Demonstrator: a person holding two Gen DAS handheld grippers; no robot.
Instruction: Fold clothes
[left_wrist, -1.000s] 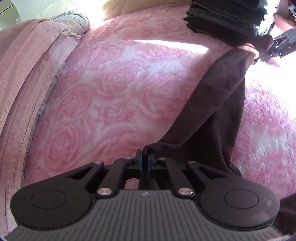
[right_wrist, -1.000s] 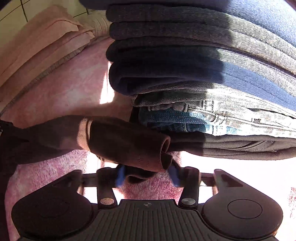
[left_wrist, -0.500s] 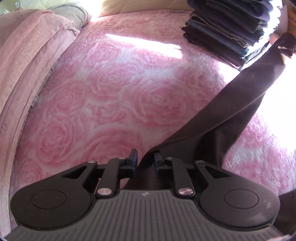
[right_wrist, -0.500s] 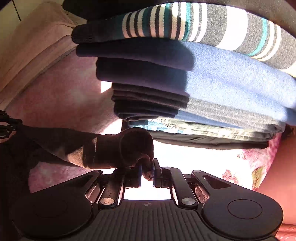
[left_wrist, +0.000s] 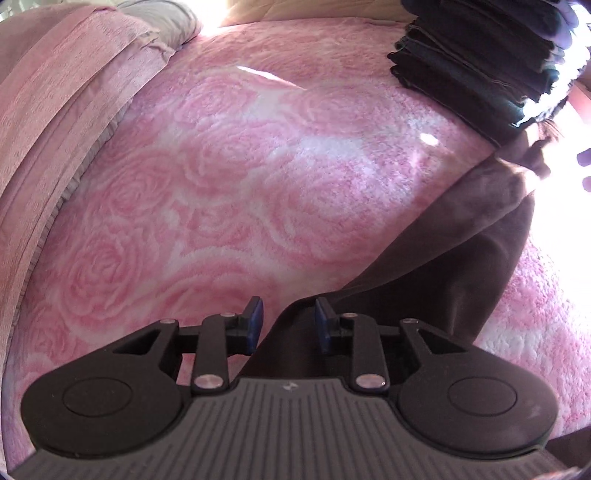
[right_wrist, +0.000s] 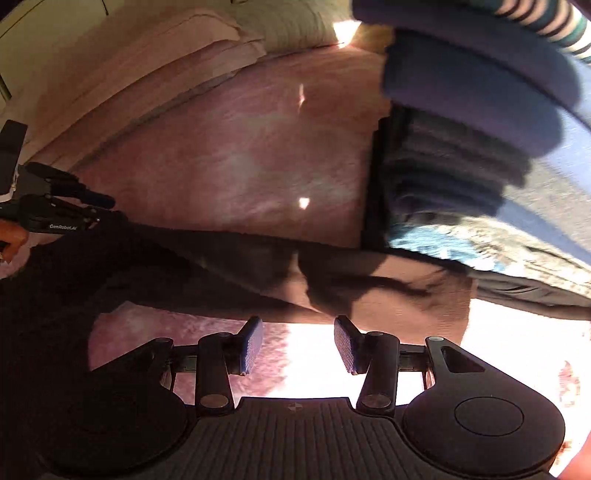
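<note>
Between the left gripper's (left_wrist: 288, 325) blue pads (left_wrist: 255, 325), the near edge of the brown garment (left_wrist: 424, 258) lies slack. The jaws stand narrowly apart; the left pad is clear of the cloth, and whether the right pad touches it cannot be told. This gripper opened within the last second and has since kept that gap, so the garment is released on this side.

At the right gripper (right_wrist: 298, 345), the jaws have just been opening and now stand at a moderate width. Nothing lies between them; the garment's cuff end (right_wrist: 388, 291) rests just beyond the fingertips on the pink rose-patterned bedspread (left_wrist: 229, 177).

Farther out, the garment runs as one long band across the bedspread, from the left gripper toward the stack of folded clothes (left_wrist: 476, 59). Its far end lies beside, possibly touching, the base of that stack. In the right wrist view the stack (right_wrist: 480, 147) holds dark, blue, denim and striped items, all folded. A folded pink blanket (left_wrist: 55, 129) borders the bedspread on the far side.

Judged progress: several items are finished and stacked. The brown garment appears laid out and straightened, but no fold across its length is visible yet. Remaining work, as estimated: fold it down to stack size and place it on the stack.
</note>
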